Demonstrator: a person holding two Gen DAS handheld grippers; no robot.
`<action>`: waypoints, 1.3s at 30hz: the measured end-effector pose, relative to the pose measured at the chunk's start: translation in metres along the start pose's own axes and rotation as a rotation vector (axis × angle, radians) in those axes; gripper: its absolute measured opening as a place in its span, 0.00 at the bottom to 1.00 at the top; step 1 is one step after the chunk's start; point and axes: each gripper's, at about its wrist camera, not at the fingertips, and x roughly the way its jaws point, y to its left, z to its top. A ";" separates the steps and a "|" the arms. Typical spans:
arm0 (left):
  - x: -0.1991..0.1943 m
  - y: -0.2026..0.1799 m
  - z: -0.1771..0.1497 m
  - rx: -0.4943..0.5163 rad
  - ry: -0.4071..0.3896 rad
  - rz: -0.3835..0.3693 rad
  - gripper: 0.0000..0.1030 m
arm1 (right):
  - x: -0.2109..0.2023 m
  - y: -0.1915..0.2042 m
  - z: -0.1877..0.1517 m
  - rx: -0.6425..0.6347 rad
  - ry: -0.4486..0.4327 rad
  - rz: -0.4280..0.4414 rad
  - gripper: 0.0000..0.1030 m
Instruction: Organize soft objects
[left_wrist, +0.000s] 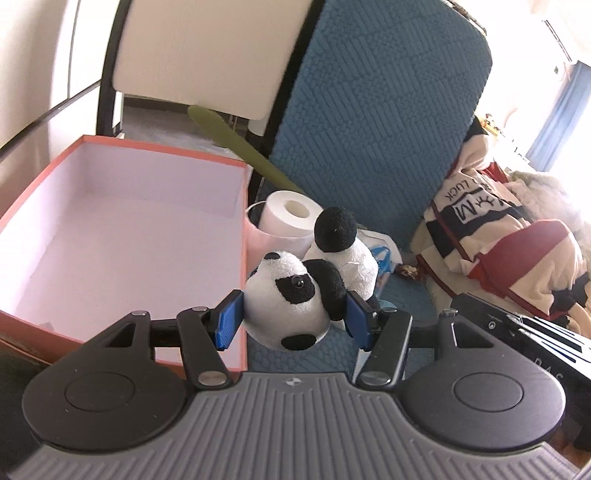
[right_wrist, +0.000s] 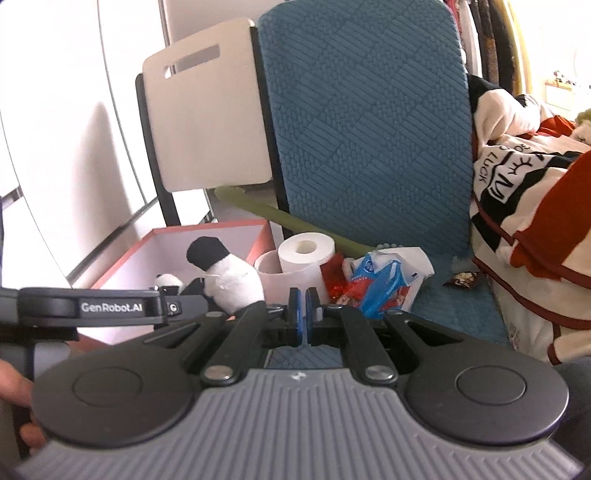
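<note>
My left gripper (left_wrist: 291, 319) is shut on a black-and-white plush panda (left_wrist: 295, 291), gripped by the head between the blue pads, held above the blue seat beside the orange box (left_wrist: 243, 266). The box has a white empty inside and stands to the left. In the right wrist view the panda (right_wrist: 229, 280) shows in front of the box (right_wrist: 258, 236), with the left gripper's body (right_wrist: 110, 306) across the left. My right gripper (right_wrist: 304, 314) is shut and empty, low over the blue seat (right_wrist: 461, 302).
A toilet paper roll (left_wrist: 290, 216) in a white tub (right_wrist: 269, 275) stands behind the panda. A blue-white wrapper (right_wrist: 388, 284), red packet (right_wrist: 334, 280) and small candy (right_wrist: 461, 278) lie on the seat. Striped clothing (left_wrist: 509, 243) is piled right. A white chair (right_wrist: 207, 118) stands behind.
</note>
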 end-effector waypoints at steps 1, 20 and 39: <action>-0.001 0.003 0.000 -0.010 0.001 0.000 0.63 | 0.001 0.003 0.001 -0.008 -0.002 0.006 0.05; 0.026 -0.009 -0.030 0.016 0.084 0.019 0.63 | 0.067 -0.035 -0.063 0.141 0.136 -0.169 0.62; 0.051 -0.029 -0.035 0.053 0.132 0.035 0.63 | 0.168 -0.067 -0.106 0.118 0.236 -0.443 0.60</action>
